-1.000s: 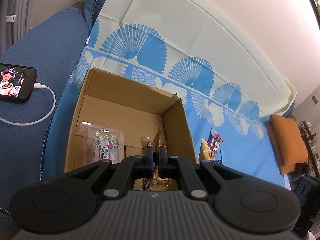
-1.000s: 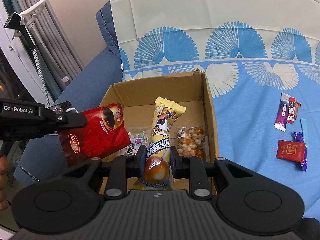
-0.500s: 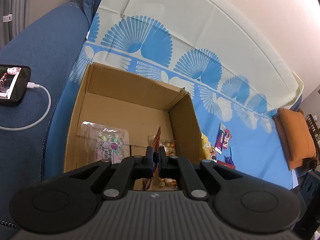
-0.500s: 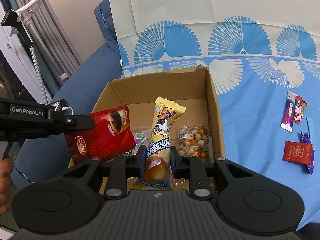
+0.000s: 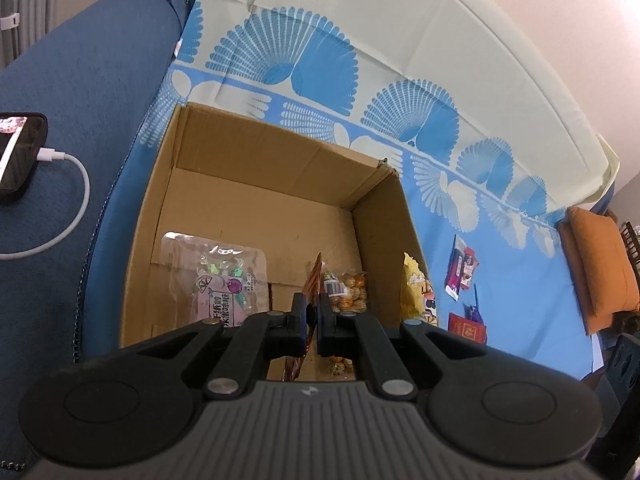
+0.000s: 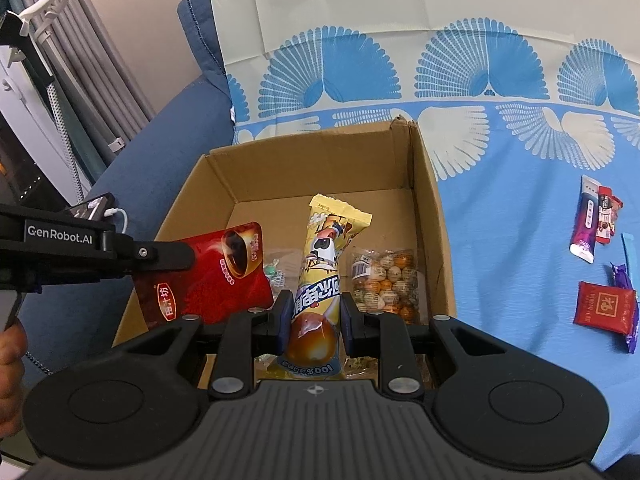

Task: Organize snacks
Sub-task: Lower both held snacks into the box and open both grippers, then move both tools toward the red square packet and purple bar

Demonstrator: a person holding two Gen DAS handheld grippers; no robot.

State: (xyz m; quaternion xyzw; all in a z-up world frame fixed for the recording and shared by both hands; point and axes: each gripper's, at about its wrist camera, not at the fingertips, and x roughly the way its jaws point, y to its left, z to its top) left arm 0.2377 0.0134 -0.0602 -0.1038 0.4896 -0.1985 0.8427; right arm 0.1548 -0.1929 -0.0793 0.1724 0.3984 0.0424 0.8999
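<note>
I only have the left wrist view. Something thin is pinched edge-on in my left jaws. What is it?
Observer: A red pouch with a coffee cup printed on it, hanging from the left gripper over the cardboard box.
Operator: And the yellow wrapper I glimpse past the box's right wall?
Observer: That is a long yellow snack bar, clamped in the right gripper and pointing into the box.

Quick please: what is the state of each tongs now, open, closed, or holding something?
Left tongs: closed on the red coffee packet, above the cardboard box.
Right tongs: closed on the yellow snack packet.
</note>
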